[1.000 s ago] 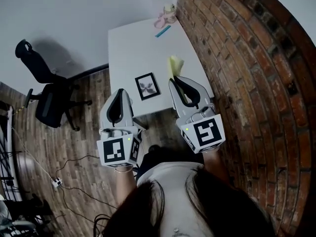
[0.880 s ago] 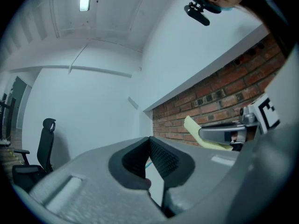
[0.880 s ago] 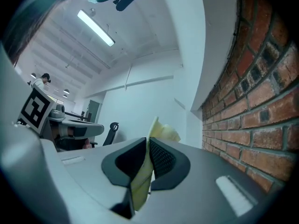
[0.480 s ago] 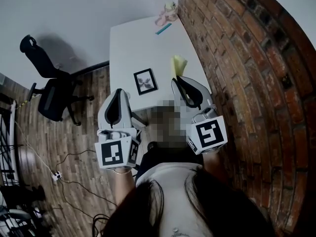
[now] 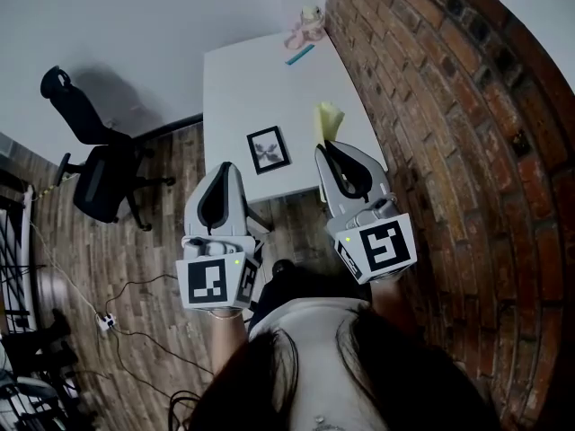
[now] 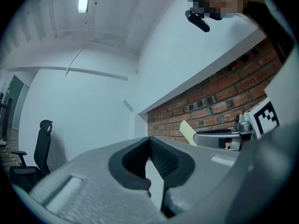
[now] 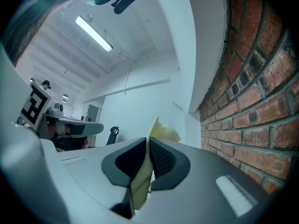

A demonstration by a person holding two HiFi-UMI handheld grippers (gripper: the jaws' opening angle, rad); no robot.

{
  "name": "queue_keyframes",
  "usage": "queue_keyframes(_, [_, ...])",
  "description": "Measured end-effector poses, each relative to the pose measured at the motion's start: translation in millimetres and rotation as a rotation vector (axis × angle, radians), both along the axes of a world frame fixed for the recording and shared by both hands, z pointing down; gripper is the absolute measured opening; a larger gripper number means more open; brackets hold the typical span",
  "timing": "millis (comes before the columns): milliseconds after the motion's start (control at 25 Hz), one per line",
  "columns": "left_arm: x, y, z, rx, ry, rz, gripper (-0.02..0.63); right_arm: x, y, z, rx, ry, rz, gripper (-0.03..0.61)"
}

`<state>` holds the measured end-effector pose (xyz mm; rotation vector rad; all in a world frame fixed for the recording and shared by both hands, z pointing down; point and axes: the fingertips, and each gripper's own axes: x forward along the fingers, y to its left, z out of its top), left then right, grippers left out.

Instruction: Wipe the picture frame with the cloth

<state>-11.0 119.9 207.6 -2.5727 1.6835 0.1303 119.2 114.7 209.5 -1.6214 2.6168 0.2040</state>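
While both grippers hang raised ahead of the person, the left gripper is clenched on nothing, pads pressed together, white wall behind them. Next to it the right gripper is clamped on the yellow cloth; it sticks up past the jaw tips and hangs down between the pads.

Head view: the two tips sit side by side at mid frame, the left tip over the near left corner of the white table, the right tip over its near right corner. Between the tips in the picture, the picture frame lies flat on the table close to the near edge, touched by neither. It has a black border, a pale mat and a dark print. The cloth is up and right of it, apart.

The table top round the frame is bare on all sides. The table's right long edge runs just beside the brick wall, which fills the right of the frame and crowds the right gripper on that side. Left of the table is open wooden floor. An office chair stands at the left of the frame, well apart from the left gripper.

At the far end of the table, top centre, are a pink thing and a teal strip, well apart from the frame. A cable and power strip lie on the floor, lower left.
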Motion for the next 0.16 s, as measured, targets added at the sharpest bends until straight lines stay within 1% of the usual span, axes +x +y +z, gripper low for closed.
queue_keyframes(160, [-3.7,1.9,-7.1,0.006,0.006,0.015,0.005,-7.2,0.1,-1.1,-0.008,-0.003,-0.005,0.028])
